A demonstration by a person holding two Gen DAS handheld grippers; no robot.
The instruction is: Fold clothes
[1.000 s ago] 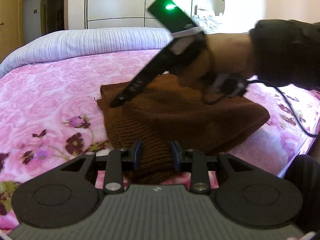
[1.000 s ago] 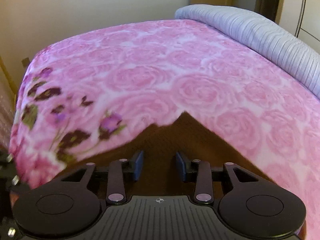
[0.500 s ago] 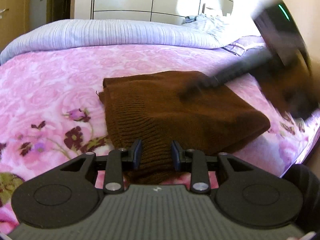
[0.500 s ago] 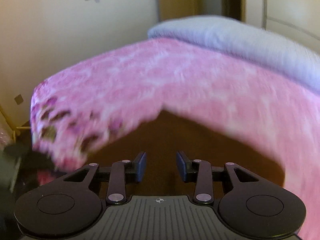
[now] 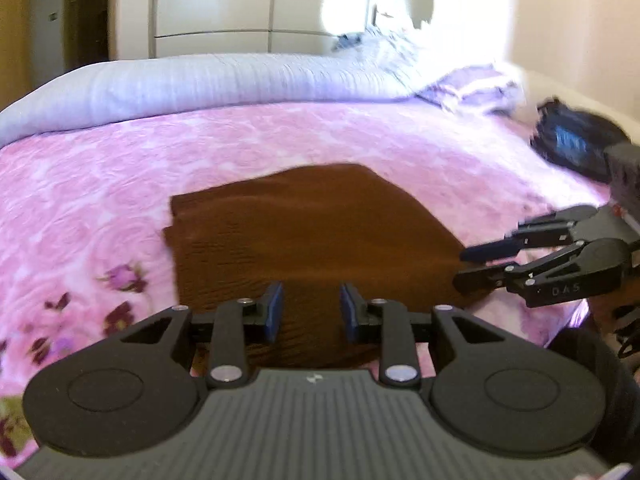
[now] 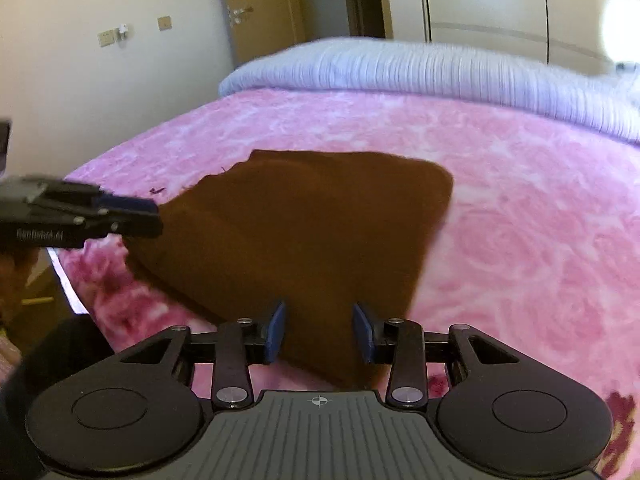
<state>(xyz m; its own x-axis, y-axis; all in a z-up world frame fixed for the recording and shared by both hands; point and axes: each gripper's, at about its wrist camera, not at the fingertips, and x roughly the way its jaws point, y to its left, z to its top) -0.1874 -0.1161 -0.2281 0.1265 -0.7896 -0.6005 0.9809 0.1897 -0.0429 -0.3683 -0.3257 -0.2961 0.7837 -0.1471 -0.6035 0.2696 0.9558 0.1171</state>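
A brown knitted garment (image 5: 304, 232) lies folded flat on the pink floral bedspread (image 5: 100, 184); it also shows in the right wrist view (image 6: 304, 232). My left gripper (image 5: 310, 310) is open and empty, hovering over the garment's near edge. My right gripper (image 6: 320, 330) is open and empty over the garment's near corner. The right gripper shows from the side in the left wrist view (image 5: 464, 266), at the garment's right edge. The left gripper shows in the right wrist view (image 6: 154, 216), at the garment's left edge.
A lilac striped duvet (image 5: 200, 84) is rolled along the far side of the bed. Pillows (image 5: 472, 88) and a dark bag (image 5: 576, 144) lie at the far right. White wardrobes (image 5: 248, 4) stand behind. The bed's edge drops to the floor (image 6: 44, 292) beside a door (image 6: 256, 8).
My right gripper has lifted off the middle of the garment and swung back to its right edge. Both cameras have pulled back, so the whole folded garment shows.
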